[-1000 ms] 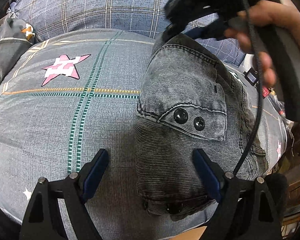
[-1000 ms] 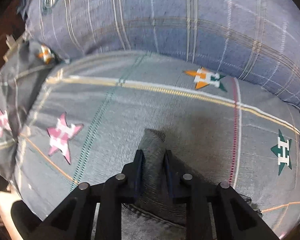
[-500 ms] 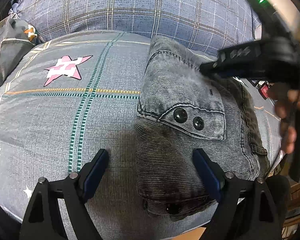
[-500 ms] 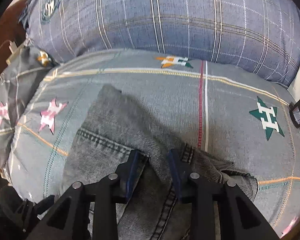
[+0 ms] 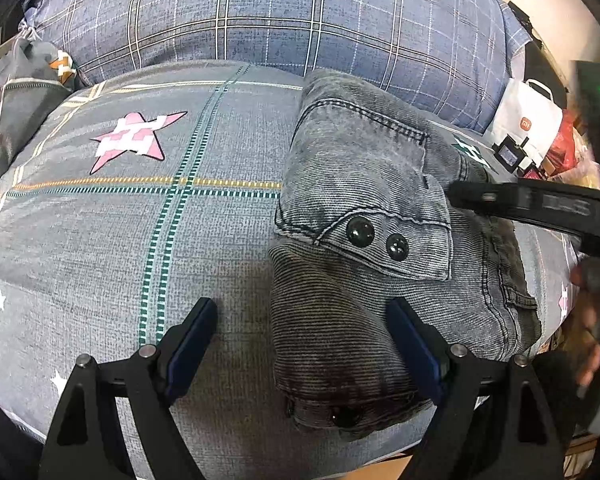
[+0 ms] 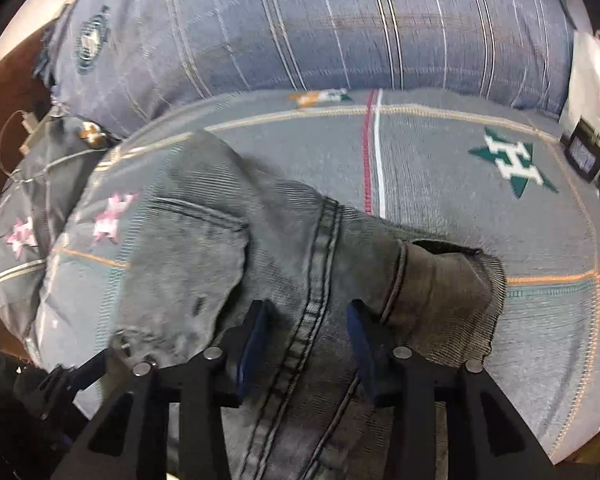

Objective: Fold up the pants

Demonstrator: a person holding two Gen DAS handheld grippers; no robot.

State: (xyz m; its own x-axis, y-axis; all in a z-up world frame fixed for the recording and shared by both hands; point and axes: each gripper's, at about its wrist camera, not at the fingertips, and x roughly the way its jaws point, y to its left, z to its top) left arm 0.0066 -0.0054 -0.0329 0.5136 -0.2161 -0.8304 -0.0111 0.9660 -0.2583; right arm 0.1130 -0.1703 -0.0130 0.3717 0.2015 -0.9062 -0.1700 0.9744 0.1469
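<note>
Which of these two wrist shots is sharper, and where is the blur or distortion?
Left wrist view: sharper, the jeans and their two snap buttons crisp, though the person's hand at the right edge smears. Right wrist view: soft with motion blur, the plaid pillow streaked. Both views: fisheye bends the bedspread lines and darkens the corners.

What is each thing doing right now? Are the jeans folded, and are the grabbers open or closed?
Jeans: folded into a thick bundle, lying on the bed.
Pocket flap: closed, both snaps done up.
Left gripper: wide open, holding nothing, one finger over the jeans.
Right gripper: jaws opening, denim seam between them, not pinched.
White paper bag: standing upright beside the bed.
</note>
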